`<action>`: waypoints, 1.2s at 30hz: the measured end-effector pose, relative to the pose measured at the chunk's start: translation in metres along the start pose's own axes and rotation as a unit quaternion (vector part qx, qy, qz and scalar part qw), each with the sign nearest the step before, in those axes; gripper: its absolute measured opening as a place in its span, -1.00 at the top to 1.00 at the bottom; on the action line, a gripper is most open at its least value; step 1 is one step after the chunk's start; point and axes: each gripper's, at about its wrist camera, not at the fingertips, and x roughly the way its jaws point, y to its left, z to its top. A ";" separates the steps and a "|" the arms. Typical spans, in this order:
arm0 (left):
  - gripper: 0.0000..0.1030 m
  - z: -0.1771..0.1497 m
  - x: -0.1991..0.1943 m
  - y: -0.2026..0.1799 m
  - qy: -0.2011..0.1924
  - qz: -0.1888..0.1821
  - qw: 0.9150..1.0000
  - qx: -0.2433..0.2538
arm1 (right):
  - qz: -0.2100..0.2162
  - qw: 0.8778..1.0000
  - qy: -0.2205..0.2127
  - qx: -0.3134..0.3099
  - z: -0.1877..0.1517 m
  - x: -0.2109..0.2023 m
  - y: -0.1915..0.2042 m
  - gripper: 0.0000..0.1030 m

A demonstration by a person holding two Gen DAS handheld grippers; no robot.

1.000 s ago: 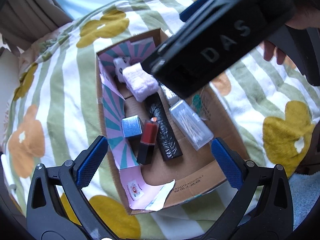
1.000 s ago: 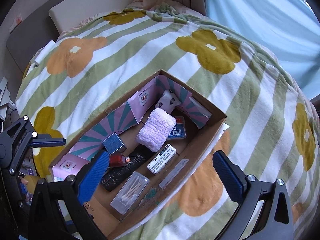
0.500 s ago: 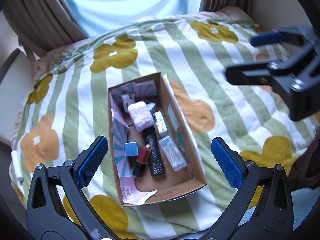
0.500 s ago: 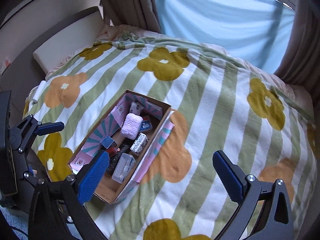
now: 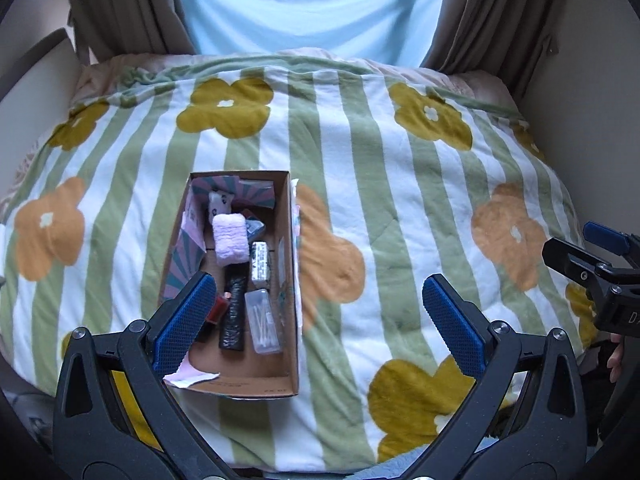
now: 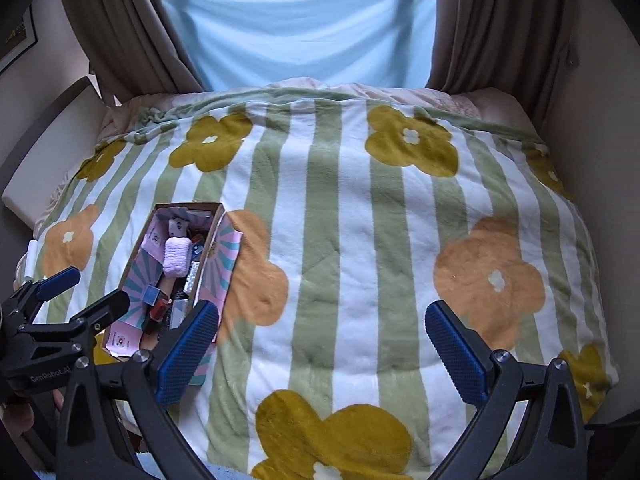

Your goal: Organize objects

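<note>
One cardboard box (image 5: 289, 240) lies on one striped, flowered blanket (image 5: 400, 208). Inside it, the left wrist view shows one rolled lilac towel (image 5: 230, 239), one long black wrapped item (image 5: 234, 312), one clear case of cotton swabs (image 5: 262, 320), one small white labelled packet (image 5: 260, 266), one white pouch with dark spots (image 5: 218, 203) and one red and black tube (image 5: 216, 312), partly hidden. The right wrist view adds one small blue cube (image 6: 151, 295). Two grippers are in view, the left gripper (image 5: 316, 324) and the right gripper (image 6: 320, 354), each with two blue-padded fingers. Two brown curtains (image 6: 116, 24) flank one pale blue sheet (image 6: 296, 20).
</note>
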 end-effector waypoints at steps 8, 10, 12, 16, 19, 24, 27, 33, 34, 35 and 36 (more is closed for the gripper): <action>-0.99 -0.006 -0.002 -0.021 -0.004 0.008 1.000 0.006 | -0.010 1.000 0.008 0.016 -0.014 0.002 -0.024 -0.99; -0.99 -0.005 -0.004 -0.023 -0.007 0.012 1.000 0.006 | -0.009 1.000 0.006 0.018 -0.013 0.001 -0.027 -0.99; -0.99 -0.004 -0.004 -0.024 -0.007 0.012 1.000 0.006 | -0.009 1.000 0.005 0.018 -0.013 0.000 -0.029 -0.99; -0.99 -0.003 -0.004 -0.025 -0.008 0.014 1.000 0.006 | -0.008 1.000 0.004 0.019 -0.013 -0.001 -0.031 -0.99; -0.99 -0.001 -0.005 -0.025 -0.008 0.014 1.000 0.006 | -0.008 1.000 0.004 0.019 -0.012 -0.001 -0.032 -0.99; -0.99 0.000 -0.006 -0.025 -0.007 0.014 1.000 0.006 | -0.008 1.000 0.005 0.019 -0.012 -0.001 -0.033 -0.99; -0.99 0.000 -0.006 -0.025 -0.007 0.015 1.000 0.006 | -0.008 1.000 0.005 0.019 -0.011 -0.002 -0.033 -0.99; -0.99 0.000 -0.008 -0.019 -0.007 0.016 1.000 0.000 | -0.012 1.000 0.005 0.023 -0.011 -0.002 -0.035 -0.99; -0.99 0.000 -0.008 -0.018 -0.007 0.016 1.000 0.000 | -0.013 1.000 0.006 0.024 -0.011 -0.002 -0.035 -0.99; -0.99 0.000 -0.008 -0.019 -0.007 0.017 1.000 0.000 | -0.013 1.000 0.006 0.025 -0.011 -0.002 -0.034 -0.99; -0.99 0.000 -0.008 -0.018 -0.007 0.017 1.000 0.000 | -0.012 1.000 0.006 0.023 -0.011 -0.001 -0.035 -0.99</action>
